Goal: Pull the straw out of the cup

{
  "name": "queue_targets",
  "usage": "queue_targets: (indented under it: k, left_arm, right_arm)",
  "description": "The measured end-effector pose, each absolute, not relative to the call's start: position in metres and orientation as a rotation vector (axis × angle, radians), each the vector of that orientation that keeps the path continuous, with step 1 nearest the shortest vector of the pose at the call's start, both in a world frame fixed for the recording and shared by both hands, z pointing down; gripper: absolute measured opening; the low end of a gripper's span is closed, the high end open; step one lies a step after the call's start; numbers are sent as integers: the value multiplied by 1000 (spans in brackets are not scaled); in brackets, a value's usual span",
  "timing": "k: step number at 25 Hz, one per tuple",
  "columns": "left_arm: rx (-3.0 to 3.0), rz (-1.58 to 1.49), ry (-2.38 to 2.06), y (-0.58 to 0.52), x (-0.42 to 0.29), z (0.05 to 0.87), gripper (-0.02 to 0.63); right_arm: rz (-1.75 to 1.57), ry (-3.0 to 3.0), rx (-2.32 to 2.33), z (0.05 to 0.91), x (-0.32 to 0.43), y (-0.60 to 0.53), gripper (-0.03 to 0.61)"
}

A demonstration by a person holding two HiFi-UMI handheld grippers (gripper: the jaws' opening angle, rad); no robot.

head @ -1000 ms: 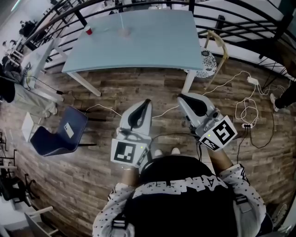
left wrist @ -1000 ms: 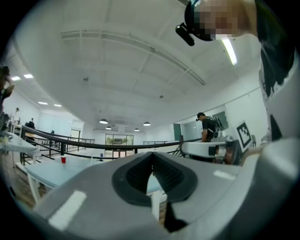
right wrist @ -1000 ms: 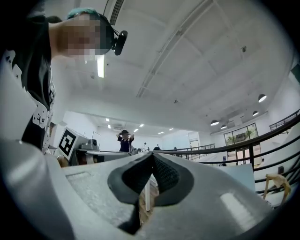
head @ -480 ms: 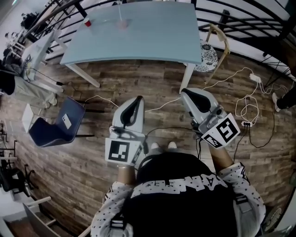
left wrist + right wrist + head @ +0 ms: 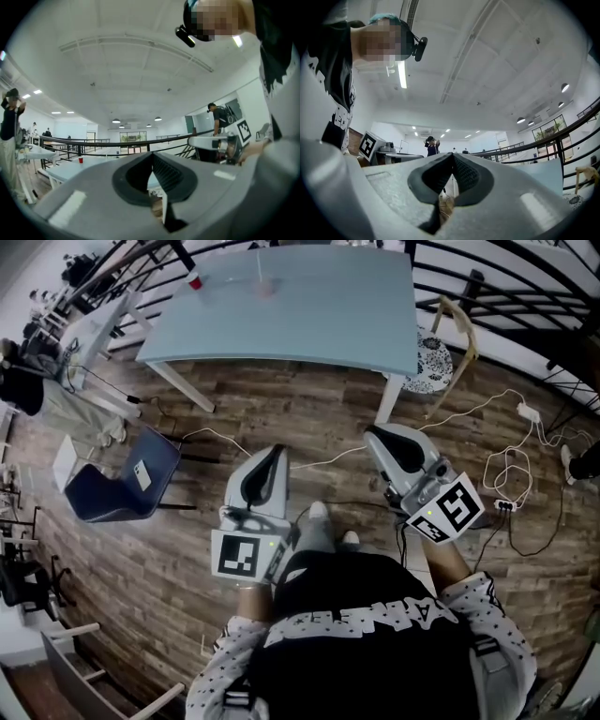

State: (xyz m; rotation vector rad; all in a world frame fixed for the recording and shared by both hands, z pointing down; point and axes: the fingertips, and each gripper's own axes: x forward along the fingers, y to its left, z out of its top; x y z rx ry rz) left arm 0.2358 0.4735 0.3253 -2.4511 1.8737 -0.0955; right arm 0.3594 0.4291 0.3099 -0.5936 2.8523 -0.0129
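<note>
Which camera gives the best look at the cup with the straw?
The head view: the clear cup and its straw stand on the far side of the blue table, small but plain. In the left gripper view I cannot make it out; the right gripper view misses it.

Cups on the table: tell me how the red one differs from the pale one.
Colour: the red cup is opaque red; the pale cup looks clear. Straw: a straw stands in the pale cup; none shows in the red cup. Place: in the head view the red cup sits nearer the left edge of the table. Both stand on the table's far part.
</note>
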Motion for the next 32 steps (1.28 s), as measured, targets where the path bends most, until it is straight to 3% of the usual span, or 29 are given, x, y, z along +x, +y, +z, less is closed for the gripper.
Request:
queue_targets:
  k: [15,29,32]
  left_arm:
    - [-2540,-7,1809,430,225,324,-11]
    - [-2530,-133,1792,359,149,343,-11]
    - [-2528,-40,1802,344,132,336,-11]
  right_arm:
    - [12,2866,-647,312,338,398,-2]
    - [12,2880,-686,317,268,325,-1]
    - [14,2888,-683,317,251,312,-2]
